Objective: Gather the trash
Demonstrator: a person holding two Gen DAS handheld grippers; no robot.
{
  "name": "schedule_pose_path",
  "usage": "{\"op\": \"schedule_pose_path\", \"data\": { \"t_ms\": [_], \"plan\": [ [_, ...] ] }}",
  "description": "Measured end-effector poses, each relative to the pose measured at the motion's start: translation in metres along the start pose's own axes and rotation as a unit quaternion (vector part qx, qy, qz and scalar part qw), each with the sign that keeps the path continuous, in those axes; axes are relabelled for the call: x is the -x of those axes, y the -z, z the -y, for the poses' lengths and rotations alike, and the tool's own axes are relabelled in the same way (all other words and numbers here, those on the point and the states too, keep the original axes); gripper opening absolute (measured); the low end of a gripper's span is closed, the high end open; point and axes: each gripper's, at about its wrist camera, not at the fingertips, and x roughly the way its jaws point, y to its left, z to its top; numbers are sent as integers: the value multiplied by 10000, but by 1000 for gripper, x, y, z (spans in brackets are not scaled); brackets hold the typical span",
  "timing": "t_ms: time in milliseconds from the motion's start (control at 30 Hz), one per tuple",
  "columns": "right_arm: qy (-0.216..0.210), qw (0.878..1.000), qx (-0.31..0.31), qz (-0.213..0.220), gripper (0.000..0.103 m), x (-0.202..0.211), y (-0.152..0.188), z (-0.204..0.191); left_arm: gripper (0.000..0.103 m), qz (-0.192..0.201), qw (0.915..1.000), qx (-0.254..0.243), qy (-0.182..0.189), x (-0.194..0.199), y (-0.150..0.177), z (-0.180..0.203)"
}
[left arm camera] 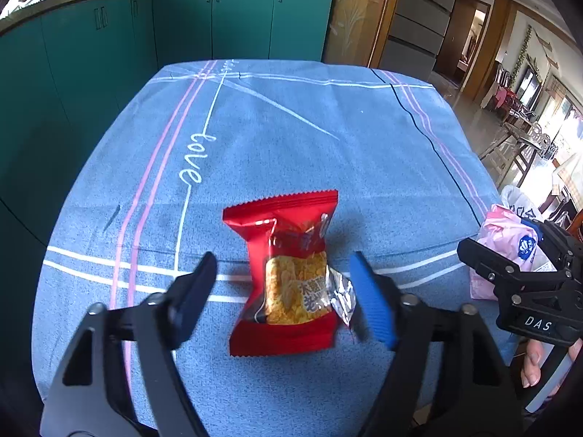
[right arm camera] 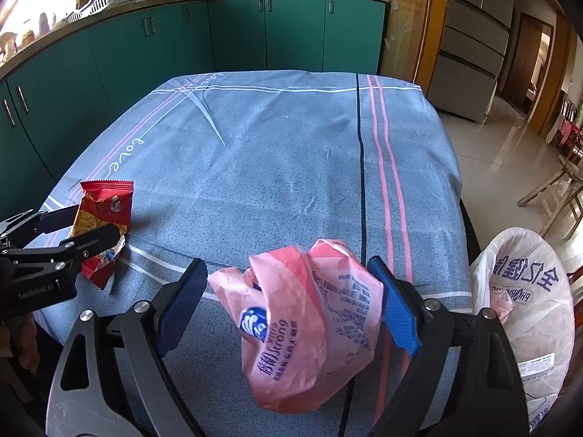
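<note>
The red foil snack wrapper (left arm camera: pixel 288 276) lies flat on the blue-clothed surface (left arm camera: pixel 291 138), between the left gripper's (left arm camera: pixel 284 291) part-open jaws, neither pad pressing it. At 3 o'clock, the crumpled pink plastic bag (right arm camera: pixel 309 320) sits between the right gripper's (right arm camera: pixel 291 302) wide jaws; its right pad brushes the film, with no firm grip apparent. Risks: pads closing high could skid off the slick foil or pinch cloth; the springy bag may slip before reaching the white sack (right arm camera: pixel 528 309) at 4 o'clock.

both grippers (left arm camera: pixel 284 291) (right arm camera: pixel 291 298) have black frames, silver screws, blue ribbed finger pads (left arm camera: pixel 375 302); white "das" lettering (left arm camera: pixel 537 324) at 3 o'clock.
</note>
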Motion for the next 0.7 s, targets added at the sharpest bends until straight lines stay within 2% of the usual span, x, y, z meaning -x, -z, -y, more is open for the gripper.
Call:
{"op": "schedule_pose_path", "data": {
  "t_ms": [33,167,233,400,467,500,600,700],
  "plan": [
    [11,10000,12,-4,87,0,0,-1,63,-26,10000,4,14,-1,0,0],
    [7,10000,21,-37,87,-2,2,-2,59,-57,10000,-45,11,-2,2,1],
    [11,10000,24,-39,87,-2,2,-3,48,-52,10000,-71,24,-2,2,2],
    [11,10000,81,19,87,-1,3,-5,34,-24,10000,-83,2,-1,3,2],
    [-22,9999,113,28,87,-1,4,-7,31,-28,10000,-70,22,0,3,1],
    [-37,9999,134,46,86,-1,4,-8,30,-19,10000,-64,22,1,4,1],
    [-94,9998,198,25,70,-1,5,-10,29,28,10000,-41,14,4,3,0],
    [-112,9997,211,43,62,0,5,-10,29,96,9999,-49,3,8,3,0]
  ]
}}
